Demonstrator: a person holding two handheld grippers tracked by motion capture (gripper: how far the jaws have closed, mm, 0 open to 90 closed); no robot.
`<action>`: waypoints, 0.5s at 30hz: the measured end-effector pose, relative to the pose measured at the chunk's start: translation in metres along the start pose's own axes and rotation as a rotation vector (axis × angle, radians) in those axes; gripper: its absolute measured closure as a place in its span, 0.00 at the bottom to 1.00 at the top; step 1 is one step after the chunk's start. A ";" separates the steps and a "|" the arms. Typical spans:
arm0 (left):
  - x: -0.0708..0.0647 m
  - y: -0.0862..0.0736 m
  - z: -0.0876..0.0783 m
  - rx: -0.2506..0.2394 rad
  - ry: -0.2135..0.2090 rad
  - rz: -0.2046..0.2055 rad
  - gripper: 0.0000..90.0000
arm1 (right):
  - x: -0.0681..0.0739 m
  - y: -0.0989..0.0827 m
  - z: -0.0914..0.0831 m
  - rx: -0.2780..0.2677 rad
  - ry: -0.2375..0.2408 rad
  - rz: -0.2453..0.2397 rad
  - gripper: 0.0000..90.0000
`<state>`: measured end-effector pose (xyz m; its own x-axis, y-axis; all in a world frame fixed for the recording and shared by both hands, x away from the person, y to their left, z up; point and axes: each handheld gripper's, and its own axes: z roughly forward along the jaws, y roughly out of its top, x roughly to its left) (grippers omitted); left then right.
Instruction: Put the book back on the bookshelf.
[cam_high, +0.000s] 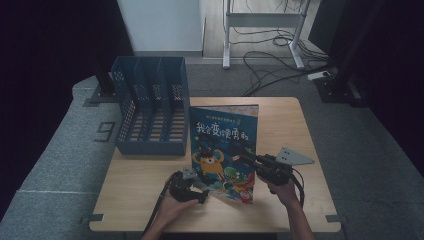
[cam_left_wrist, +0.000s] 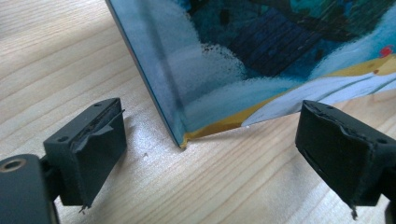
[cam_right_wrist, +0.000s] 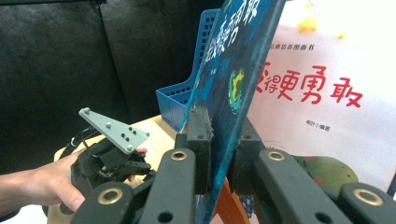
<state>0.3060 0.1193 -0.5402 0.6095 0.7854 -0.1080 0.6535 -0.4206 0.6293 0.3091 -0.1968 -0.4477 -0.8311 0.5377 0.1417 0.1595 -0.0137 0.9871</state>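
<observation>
Table (cam_high: 150, 200): pale wooden top, bearing everything listed below; the book is taken as the landmark for all places.
File rack (cam_high: 150, 107): blue, perforated, with upright dividers; standing just beside the book's left edge and reaching farther from the person than the book does; its slots are facing up and appearing empty.
Book (cam_high: 225, 150): illustrated children's volume with a blue cover and red characters; it is standing on its lower edge on the table, tilted rather than flat, near the middle of the top.
Right gripper (cam_high: 246, 156): sitting at the book's right side; in the right gripper view its jaws are pressing on the cover board from both faces, so it is gripping the book (cam_right_wrist: 224, 88) and carrying its weight.
Left gripper (cam_high: 202, 196): waiting at the book's lower left corner; in the left gripper view its jaws are standing wide apart on either side of that corner (cam_left_wrist: 183, 142), touching nothing.
Step in hand: by my judgement, the book is being raised upright for filing into the rack.
Next move: likely calling for the left jaws to be steadying the spine side while the right hand is swinging the book left toward a slot, keeping it vertical and edge-on to the dividers.
</observation>
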 end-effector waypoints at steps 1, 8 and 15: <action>0.000 0.000 0.000 -0.001 0.004 -0.001 0.09 | 0.000 0.000 -0.001 0.001 -0.001 -0.003 0.90; 0.002 0.004 0.005 -0.015 0.029 -0.013 0.09 | 0.001 -0.002 -0.005 0.025 -0.004 -0.031 0.90; 0.004 0.009 0.009 -0.022 0.038 -0.024 0.09 | 0.002 -0.003 -0.007 0.040 -0.015 -0.044 0.90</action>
<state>0.3178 0.1147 -0.5421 0.5758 0.8122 -0.0943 0.6575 -0.3914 0.6438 0.3035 -0.2018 -0.4503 -0.8297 0.5498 0.0966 0.1443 0.0442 0.9885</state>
